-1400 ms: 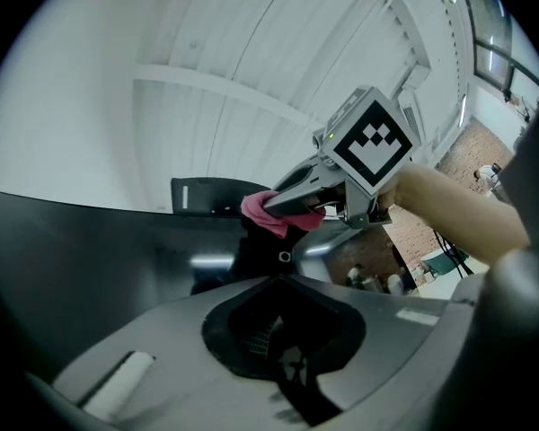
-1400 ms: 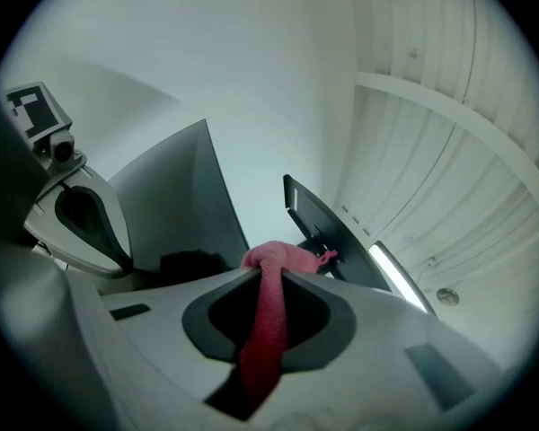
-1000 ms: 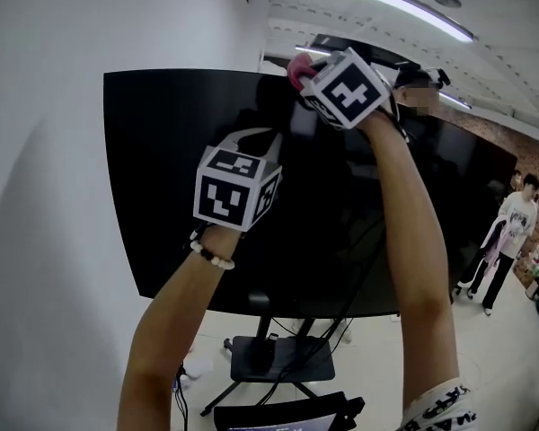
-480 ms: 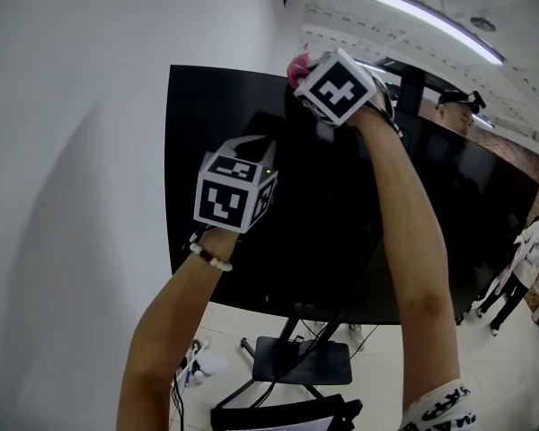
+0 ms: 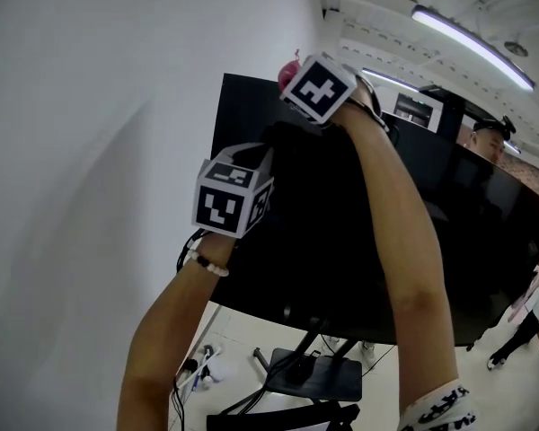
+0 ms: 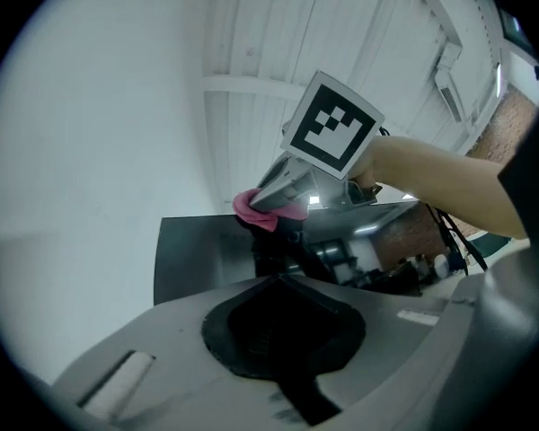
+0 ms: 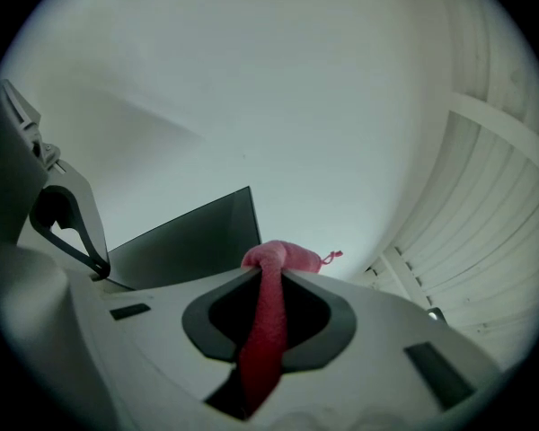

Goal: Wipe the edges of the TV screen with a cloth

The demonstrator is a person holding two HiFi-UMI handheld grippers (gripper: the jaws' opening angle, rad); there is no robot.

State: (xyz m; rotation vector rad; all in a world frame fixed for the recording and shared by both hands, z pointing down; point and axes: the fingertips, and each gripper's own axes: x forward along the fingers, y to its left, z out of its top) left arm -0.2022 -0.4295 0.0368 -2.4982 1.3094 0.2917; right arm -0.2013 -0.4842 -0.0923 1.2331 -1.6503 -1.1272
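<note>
A bunched pink cloth (image 7: 262, 330), pinched in the right hand-held gripper (image 7: 271, 272), sits at the dark TV screen's (image 5: 305, 259) top edge, near its left corner.

The TV screen (image 5: 287, 268) is glossy black, mirroring the room. The pink cloth (image 7: 268, 312), at the screen's 11 o'clock, looks soft and napped; the right gripper (image 7: 278, 257) is smooth, matt grey plastic.
</note>
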